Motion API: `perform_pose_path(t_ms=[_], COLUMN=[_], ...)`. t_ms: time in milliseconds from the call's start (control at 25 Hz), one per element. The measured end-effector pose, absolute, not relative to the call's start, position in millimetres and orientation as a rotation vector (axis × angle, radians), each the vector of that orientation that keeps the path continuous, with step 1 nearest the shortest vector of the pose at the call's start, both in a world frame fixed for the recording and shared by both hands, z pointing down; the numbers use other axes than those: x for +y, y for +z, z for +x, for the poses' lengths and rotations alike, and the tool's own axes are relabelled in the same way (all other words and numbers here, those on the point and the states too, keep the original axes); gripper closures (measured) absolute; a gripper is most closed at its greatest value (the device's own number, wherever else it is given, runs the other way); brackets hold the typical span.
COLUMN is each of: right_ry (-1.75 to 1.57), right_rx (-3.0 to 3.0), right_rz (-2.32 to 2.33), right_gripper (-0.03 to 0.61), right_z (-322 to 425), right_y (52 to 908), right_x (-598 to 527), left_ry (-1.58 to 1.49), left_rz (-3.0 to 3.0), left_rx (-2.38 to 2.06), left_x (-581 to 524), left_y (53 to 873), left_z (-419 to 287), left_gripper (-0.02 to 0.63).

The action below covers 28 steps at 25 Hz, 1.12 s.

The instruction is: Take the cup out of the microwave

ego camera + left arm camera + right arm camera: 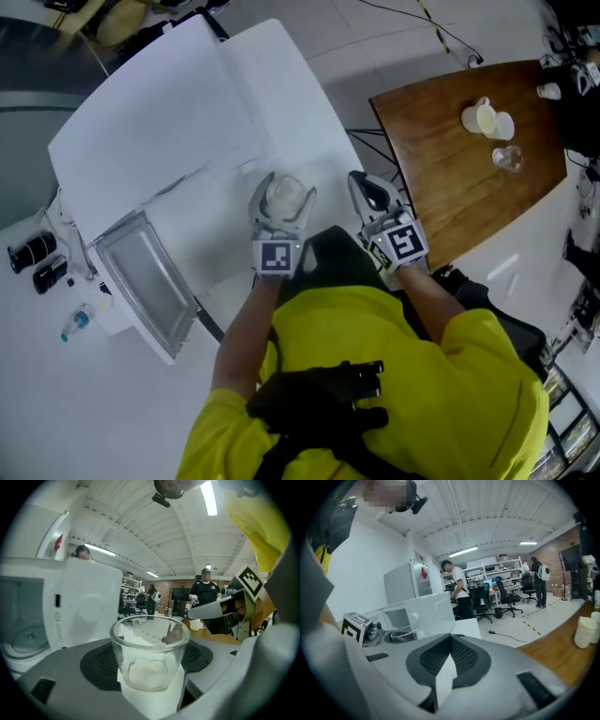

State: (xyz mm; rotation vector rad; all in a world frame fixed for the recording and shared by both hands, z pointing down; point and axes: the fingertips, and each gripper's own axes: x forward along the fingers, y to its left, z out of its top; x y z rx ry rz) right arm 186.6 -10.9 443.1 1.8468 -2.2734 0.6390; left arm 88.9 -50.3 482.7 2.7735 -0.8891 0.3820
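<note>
A clear glass cup (pixel 284 199) sits upright between the jaws of my left gripper (pixel 286 187), which is shut on its sides. Seen in the left gripper view, the cup (pixel 150 656) fills the middle and the white microwave (pixel 33 616) stands at the left with its cavity showing. From the head view the microwave (pixel 178 122) lies ahead and to the left, its door (pixel 141 281) swung open. My right gripper (pixel 372 192) hovers just right of the cup, shut and empty. Its jaws (pixel 450 637) meet at the tips, with the left gripper and cup (pixel 396 634) beside them.
A wooden table (pixel 441 178) stands at the right with white cups (pixel 485 118) and a clear glass (pixel 507 157). Dark cylinders (pixel 33 251) and a small bottle (pixel 77 322) lie on the white surface left of the microwave. People and office chairs (pixel 506 595) are farther off.
</note>
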Motion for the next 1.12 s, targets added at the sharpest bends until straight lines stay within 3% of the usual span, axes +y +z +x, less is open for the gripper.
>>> perform_pose_path(t_ms=[400, 960, 1120], right_ry=[0.723, 0.776, 0.785], right_rx=[-2.162, -2.167, -2.177], right_rz=[1.915, 1.896, 1.881], right_gripper=[0.574, 0.574, 0.574], right_z=[225, 212, 206], right_y=[508, 518, 521], right_x=[-2, -8, -11], left_ry=[0.461, 0.654, 0.658], left_rz=[2.738, 2.857, 2.837], left_rx=[-0.805, -0.745, -0.744], left_x=[-70, -51, -46], left_y=[578, 595, 596], left_z=[156, 161, 155], left_gripper=[0.264, 0.261, 0.220])
